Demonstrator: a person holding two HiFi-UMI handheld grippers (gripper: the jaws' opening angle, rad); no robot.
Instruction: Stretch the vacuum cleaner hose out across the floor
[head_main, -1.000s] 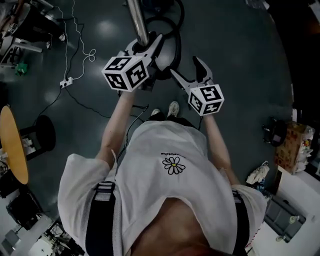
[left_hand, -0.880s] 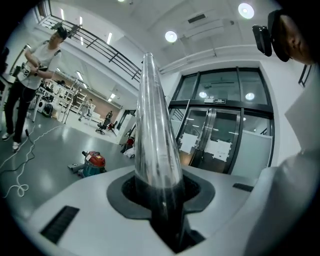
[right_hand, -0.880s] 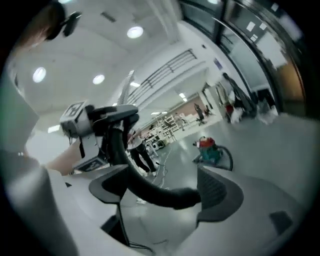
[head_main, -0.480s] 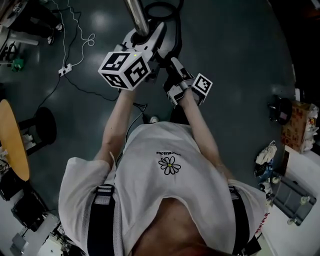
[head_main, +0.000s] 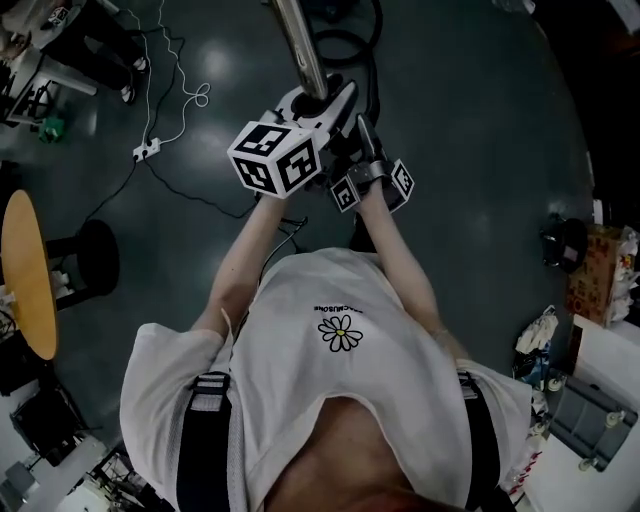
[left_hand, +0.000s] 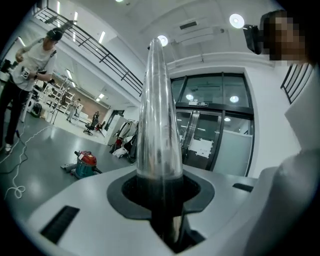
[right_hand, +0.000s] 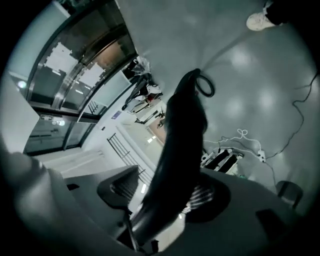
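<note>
The vacuum's shiny metal tube (head_main: 301, 50) runs up from my left gripper (head_main: 330, 100), which is shut on it; in the left gripper view the tube (left_hand: 159, 120) stands clamped between the jaws. Black hose (head_main: 352, 42) loops on the floor behind it. My right gripper (head_main: 359, 130) sits just right of the left one, rolled on its side. In the right gripper view the black curved hose end (right_hand: 182, 130) lies between the jaws, which have just been closing. Slivers of light still show beside both pads, so my right gripper (right_hand: 170, 192) is open around it.
A red and teal vacuum body (left_hand: 85, 163) lies on the grey floor far off. A white cable and power strip (head_main: 146, 150) trail at the left, near a black stool (head_main: 92, 256) and an orange round table (head_main: 24, 270). Boxes and bags (head_main: 590, 275) crowd the right edge.
My right gripper has rolled over, swung left to sit beside the left gripper, and narrowed its jaws around the black hose end. The left gripper and tube have shifted slightly right.
</note>
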